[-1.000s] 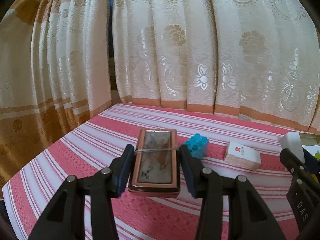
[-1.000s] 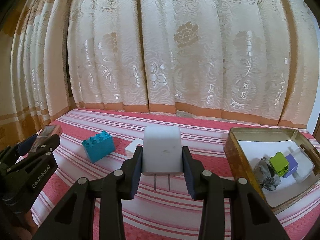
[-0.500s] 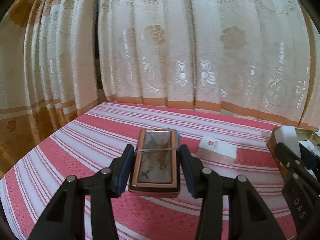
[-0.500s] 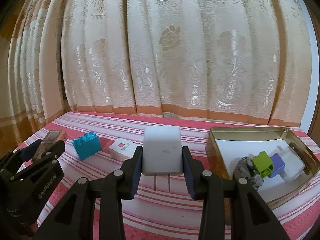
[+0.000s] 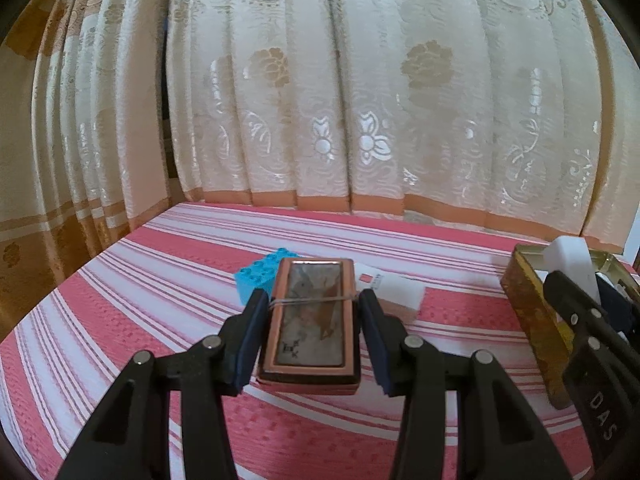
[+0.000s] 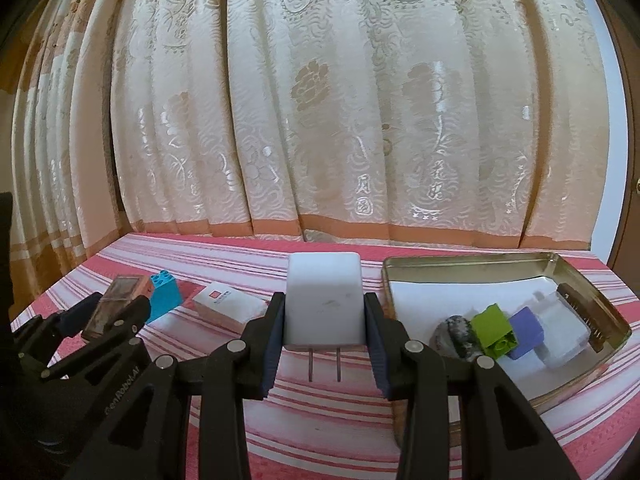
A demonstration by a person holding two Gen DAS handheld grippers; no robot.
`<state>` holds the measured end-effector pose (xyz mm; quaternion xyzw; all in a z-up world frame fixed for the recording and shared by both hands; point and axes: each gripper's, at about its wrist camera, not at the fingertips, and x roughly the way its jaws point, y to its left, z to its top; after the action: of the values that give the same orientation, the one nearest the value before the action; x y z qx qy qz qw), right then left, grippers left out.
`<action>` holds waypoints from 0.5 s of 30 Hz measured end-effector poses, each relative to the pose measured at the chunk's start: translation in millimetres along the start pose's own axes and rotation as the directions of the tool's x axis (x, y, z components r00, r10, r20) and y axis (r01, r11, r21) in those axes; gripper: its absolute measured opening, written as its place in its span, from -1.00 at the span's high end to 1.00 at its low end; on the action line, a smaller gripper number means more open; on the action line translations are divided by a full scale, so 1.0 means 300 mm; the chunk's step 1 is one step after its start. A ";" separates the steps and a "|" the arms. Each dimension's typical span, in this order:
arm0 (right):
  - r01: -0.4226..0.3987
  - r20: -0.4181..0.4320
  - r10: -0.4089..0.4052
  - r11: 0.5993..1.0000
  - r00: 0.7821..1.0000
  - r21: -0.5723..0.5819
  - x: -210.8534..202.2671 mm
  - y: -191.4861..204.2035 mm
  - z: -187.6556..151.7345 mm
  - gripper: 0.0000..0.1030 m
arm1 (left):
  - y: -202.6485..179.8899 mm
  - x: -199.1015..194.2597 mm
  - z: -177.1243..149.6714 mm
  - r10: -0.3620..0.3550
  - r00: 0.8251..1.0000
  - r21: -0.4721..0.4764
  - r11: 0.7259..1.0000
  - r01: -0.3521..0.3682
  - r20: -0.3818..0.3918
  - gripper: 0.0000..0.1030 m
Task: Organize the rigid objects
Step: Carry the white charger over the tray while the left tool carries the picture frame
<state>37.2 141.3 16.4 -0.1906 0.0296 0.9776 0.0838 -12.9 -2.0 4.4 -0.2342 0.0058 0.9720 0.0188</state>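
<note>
The left gripper (image 5: 311, 332) is clamped on a copper-framed case (image 5: 311, 320) with a glassy top, which lies lengthwise between the jaws, a thin wire crossing it from pad to pad, and is carried clear above the striped red-and-white tablecloth (image 5: 132, 320). Just beyond the left jaw a blue toy brick (image 5: 256, 276) stands on the cloth, partly hidden behind the case. Beyond the right jaw lies a small white box (image 5: 394, 290) with a red square on its lid, its near end covered by the jaw's tip. Far off to the right of these jaws sits a gold tin (image 5: 528, 312), open on top, with the other gripper in front of it. The right gripper (image 6: 323, 320) grips a white charger (image 6: 323, 304) by its two flat sides, prongs pointing back toward the camera, also held above the cloth. To the left of its jaws the left gripper shows with the case, and past it the blue brick and the white box. To the right of the jaws lies the tin, near the right jaw and not under the charger. Inside it rest a mottled grey stone (image 6: 456, 334), a green brick (image 6: 494, 330), a purple block (image 6: 528, 330) and a white block (image 6: 560, 340), bunched at the near end. A cream patterned curtain (image 6: 340, 120) hangs behind the table.
</note>
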 end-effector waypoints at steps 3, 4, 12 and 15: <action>0.005 0.009 -0.005 1.000 1.000 0.006 -0.011 -0.025 0.001 0.21 | -0.034 -0.006 -0.001 -0.016 1.000 0.005 1.000 0.016 -0.003 0.11; 0.007 0.011 -0.007 1.000 1.000 0.009 -0.013 -0.034 0.002 0.21 | -0.045 -0.007 0.000 -0.019 1.000 0.010 1.000 0.019 -0.002 0.11; 0.022 0.031 -0.023 0.999 0.999 0.033 -0.035 -0.111 0.011 0.21 | -0.131 -0.026 0.005 -0.039 0.999 0.040 0.998 0.039 0.010 0.11; 0.029 0.038 -0.031 0.999 0.999 0.041 -0.044 -0.143 0.013 0.21 | -0.159 -0.030 0.005 -0.046 0.999 0.047 0.998 0.045 0.011 0.11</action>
<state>55.2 181.8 24.0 -0.1705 0.0448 0.9789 0.1030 -3.7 45.5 9.6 -0.2279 0.0231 0.9723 0.0465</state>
